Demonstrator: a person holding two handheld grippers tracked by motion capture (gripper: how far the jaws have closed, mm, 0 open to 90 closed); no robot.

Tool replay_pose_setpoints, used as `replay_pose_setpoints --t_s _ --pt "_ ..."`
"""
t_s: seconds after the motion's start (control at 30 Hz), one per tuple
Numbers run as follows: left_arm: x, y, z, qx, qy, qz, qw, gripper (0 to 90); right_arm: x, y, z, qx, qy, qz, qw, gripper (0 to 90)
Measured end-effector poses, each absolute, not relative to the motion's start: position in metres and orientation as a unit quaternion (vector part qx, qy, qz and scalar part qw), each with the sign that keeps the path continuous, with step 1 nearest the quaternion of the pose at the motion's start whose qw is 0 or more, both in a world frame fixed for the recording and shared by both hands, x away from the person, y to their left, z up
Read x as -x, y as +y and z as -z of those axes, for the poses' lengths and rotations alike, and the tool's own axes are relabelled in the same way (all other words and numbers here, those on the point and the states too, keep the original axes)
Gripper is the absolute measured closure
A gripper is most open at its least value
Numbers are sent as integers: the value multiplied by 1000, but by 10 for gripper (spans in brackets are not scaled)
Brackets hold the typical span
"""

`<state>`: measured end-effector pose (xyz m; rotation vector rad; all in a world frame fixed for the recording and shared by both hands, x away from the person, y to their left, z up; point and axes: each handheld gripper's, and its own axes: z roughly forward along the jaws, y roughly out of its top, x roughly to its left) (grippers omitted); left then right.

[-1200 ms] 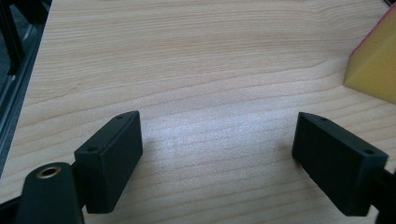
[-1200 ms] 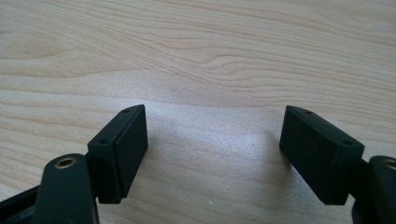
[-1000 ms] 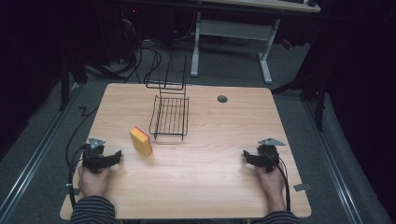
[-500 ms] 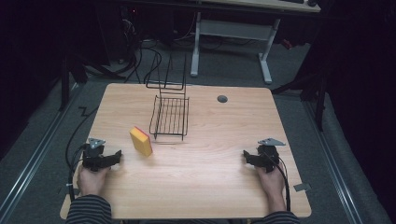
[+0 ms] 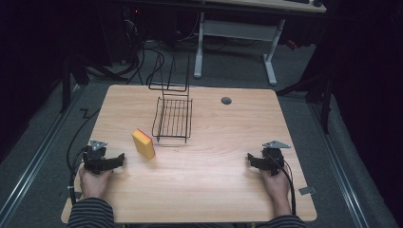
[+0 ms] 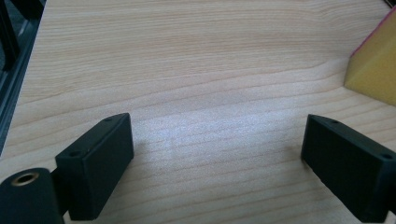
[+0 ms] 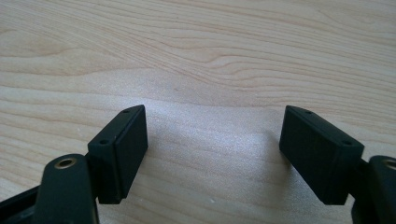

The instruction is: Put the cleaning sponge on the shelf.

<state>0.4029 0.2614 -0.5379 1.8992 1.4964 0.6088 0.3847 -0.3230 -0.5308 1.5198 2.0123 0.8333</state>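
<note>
While both hands rest at the near edge of the wooden table [image 5: 214,175], the left gripper [image 5: 116,160] sits at the left side with its 2 jaws apart; they have just been opening, and only bare wood lies between them. In the left gripper view the jaws frame plain tabletop, and a corner of the yellow sponge [image 6: 373,70] shows at the upper right, clear of the jaws. From the high view the sponge [image 5: 143,143], yellow with an orange-red top face, stands on edge on the table, near the left gripper and just beside the near left corner of the black wire rack [image 5: 173,118]. Rack is upright toward the far middle of the table; no item shows inside its basket. Right gripper [image 5: 252,161] rests at the right side, well apart from rack and sponge, jaws spread over bare wood.
</note>
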Motion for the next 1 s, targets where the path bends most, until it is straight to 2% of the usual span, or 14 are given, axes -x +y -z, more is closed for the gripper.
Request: replay_pose_setpoints --t_s 1.0 --pt "-379 260 506 -719 537 -232 374 12 -385 -323 531 -552 737 -305 242 237"
